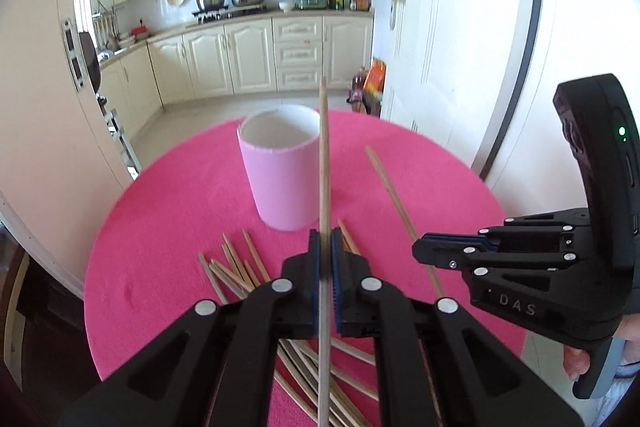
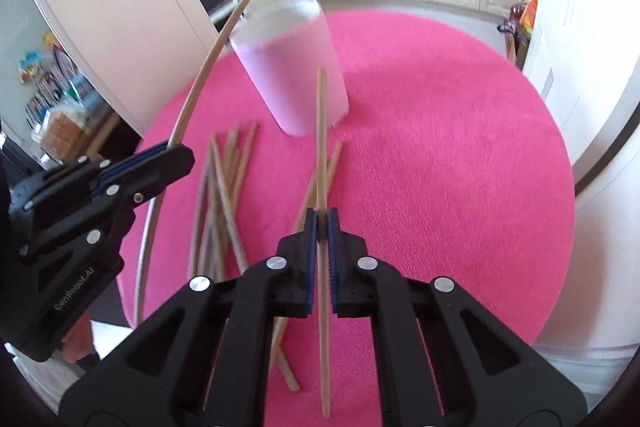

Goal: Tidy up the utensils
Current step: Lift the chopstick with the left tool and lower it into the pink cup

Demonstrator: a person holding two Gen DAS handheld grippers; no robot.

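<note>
Two chopsticks are up, one clenched in the left claw and one in the right claw, near the pink cup on the table; light, stiff and slippery, they seem best pinched mid-shaft.

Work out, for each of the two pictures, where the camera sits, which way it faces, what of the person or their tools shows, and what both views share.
Left wrist view: sits on the left gripper, looking forward over the pink cup towards the kitchen cabinets; its jaws clamp a chopstick, with the right gripper and a hand at right.
Right wrist view: sits on the right gripper, looking down over the pink table; its jaws clamp another chopstick, left gripper at left.
Shared: the cup, table, loose chopstick pile and cabinets.
</note>
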